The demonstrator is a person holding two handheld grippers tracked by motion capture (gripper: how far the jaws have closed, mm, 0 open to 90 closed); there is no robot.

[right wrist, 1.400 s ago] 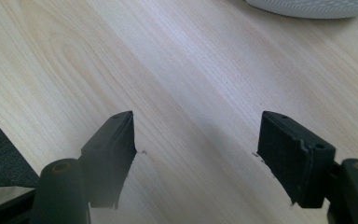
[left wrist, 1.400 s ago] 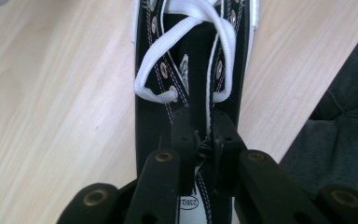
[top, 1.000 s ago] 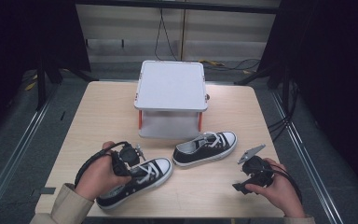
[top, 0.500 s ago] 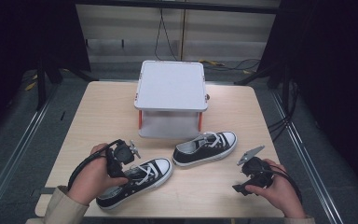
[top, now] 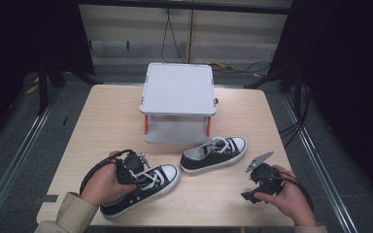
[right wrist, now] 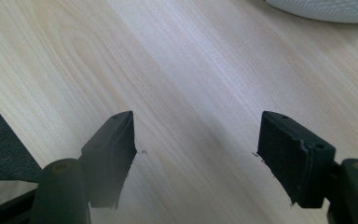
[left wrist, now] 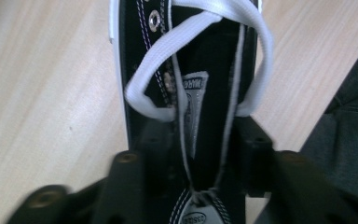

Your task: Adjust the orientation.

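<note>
Two black canvas sneakers with white soles and laces lie on the table. My left gripper (top: 132, 171) is down on the near-left sneaker (top: 148, 190). In the left gripper view its jaws have just been closing and now press both sides of that sneaker (left wrist: 209, 56) near the opening, with the tongue and laces (left wrist: 191, 28) between them; the left gripper (left wrist: 205, 144) is shut on it. The second sneaker (top: 214, 154) lies at the centre. My right gripper (top: 255, 188) rests at the near right, held in a hand. In its own view the right gripper (right wrist: 196, 154) is open over bare wood.
A white box-like stand with orange legs (top: 178, 90) sits at the back centre of the wooden table (top: 107, 116). A white sole edge (right wrist: 326, 9) shows at the top of the right gripper view. Dark floor and cables surround the table.
Half a second ago the left gripper was lifted a little off the sneaker; it has since come back down and closed on it. The right gripper and the second sneaker have not moved.
</note>
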